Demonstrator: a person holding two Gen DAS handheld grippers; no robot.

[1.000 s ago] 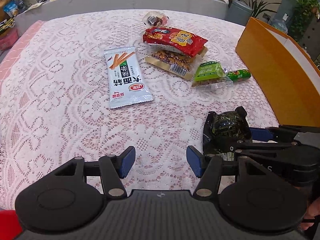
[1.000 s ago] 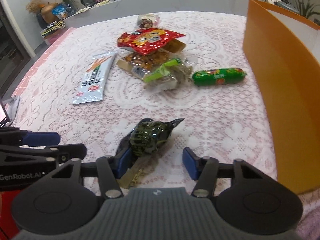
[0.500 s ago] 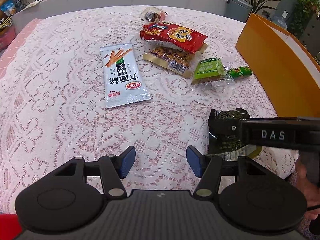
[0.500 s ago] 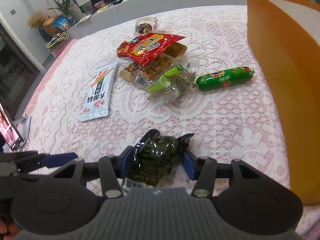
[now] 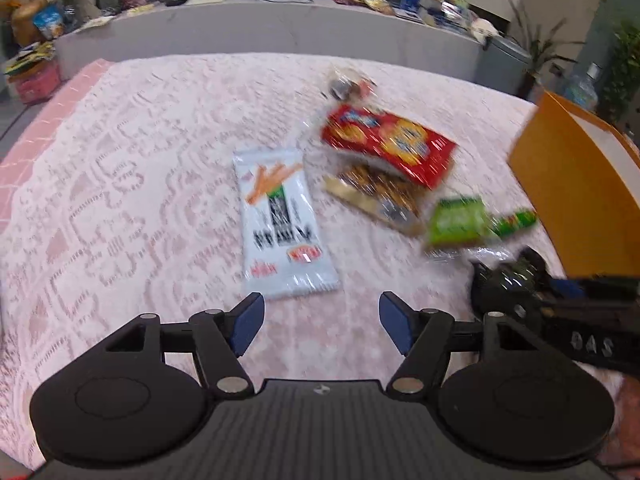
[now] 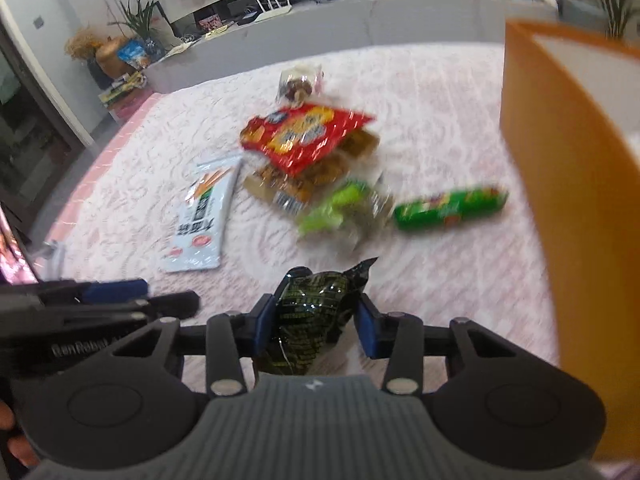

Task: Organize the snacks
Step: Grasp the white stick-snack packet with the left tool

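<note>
1. Pink lace cloth is covering the bench [image 5: 120, 200], with a grey partition and potted plants blurring behind it

2. Loose snacks are lying near the middle: a white noodle-stick packet [image 5: 282, 224], a red bag [image 5: 388, 144] resting on top of a clear nut pack [image 5: 376, 196], a small clear candy bag [image 5: 348, 84] beyond them, a green-labelled pouch [image 5: 456, 220] and a green sausage roll [image 6: 450, 208] just beside it

3. The right gripper [image 6: 316, 320] is closing its fingers around a dark green crinkly packet [image 6: 316, 304]; both blue pads are looking pressed against its sides, so I judge the pick-up step to be in hand

4. The left gripper [image 5: 322, 320] is opening its fingers with nothing between them, hovering just short of the white packet

5. An orange box [image 6: 560, 184] is standing upright at the right edge of the bench, its near wall rising well above the snacks; it looks like the place the snacks are meant to go

6. The next move is probably calling for lifting the dark packet clear of the cloth, carrying it over that tall wall and letting go inside

7. The wrapper is looking slippery and soft, so the grip may be needing to stay firm during the lift

8. The left gripper seems to be lining up for the white packet, which is lying flat and will likely be needing an edge pinch
</note>
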